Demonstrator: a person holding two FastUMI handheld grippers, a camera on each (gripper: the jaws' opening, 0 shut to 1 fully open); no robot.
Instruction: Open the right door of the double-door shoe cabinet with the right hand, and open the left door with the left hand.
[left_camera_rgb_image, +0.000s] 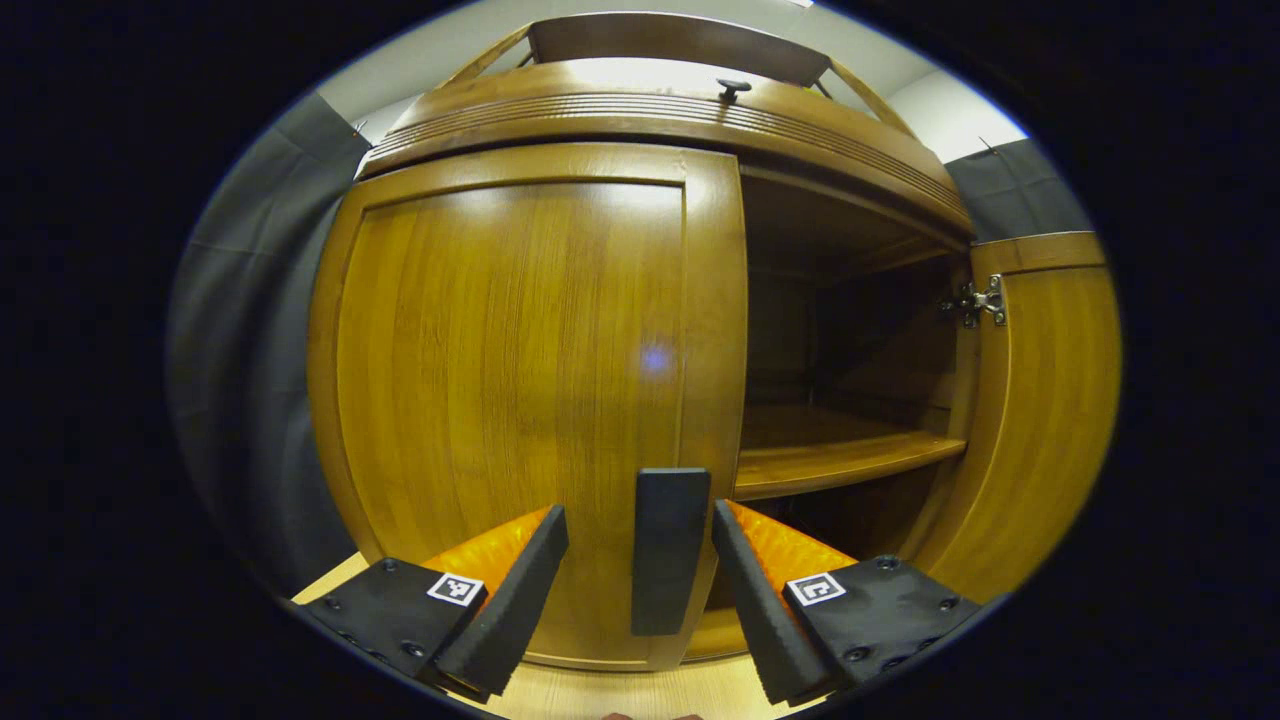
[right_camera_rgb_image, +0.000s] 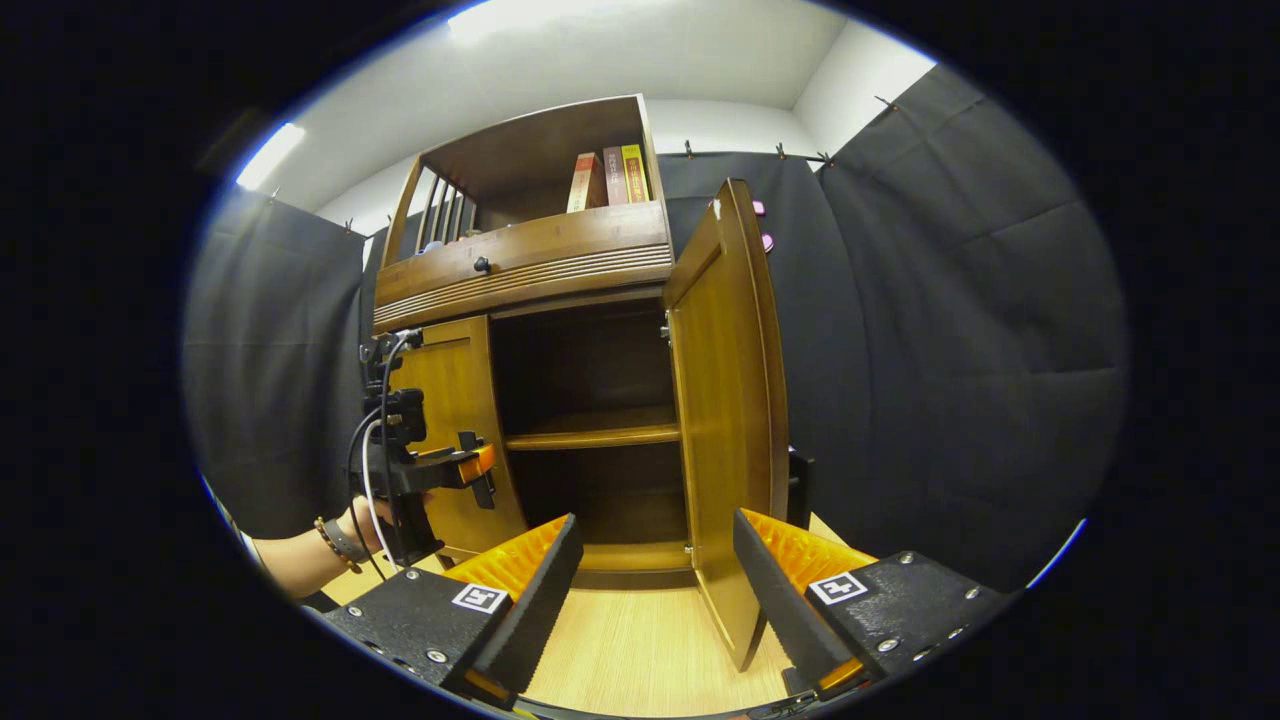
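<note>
Left door's handle (left_camera_rgb_image: 668, 550) sits between open left claw (left_camera_rgb_image: 640, 565) fingers.

no text is legible; the spines of the books (right_camera_rgb_image: 605, 178) are too small.

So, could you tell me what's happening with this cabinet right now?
A person is opening a wooden shoe cabinet with a gripper in each hand. The right door already stands wide open, showing a bare shelf, and the right gripper hangs open, holding nothing. The left door is shut; the left gripper is open, its fingers on either side of the door's dark handle, not yet closed on it.
</note>
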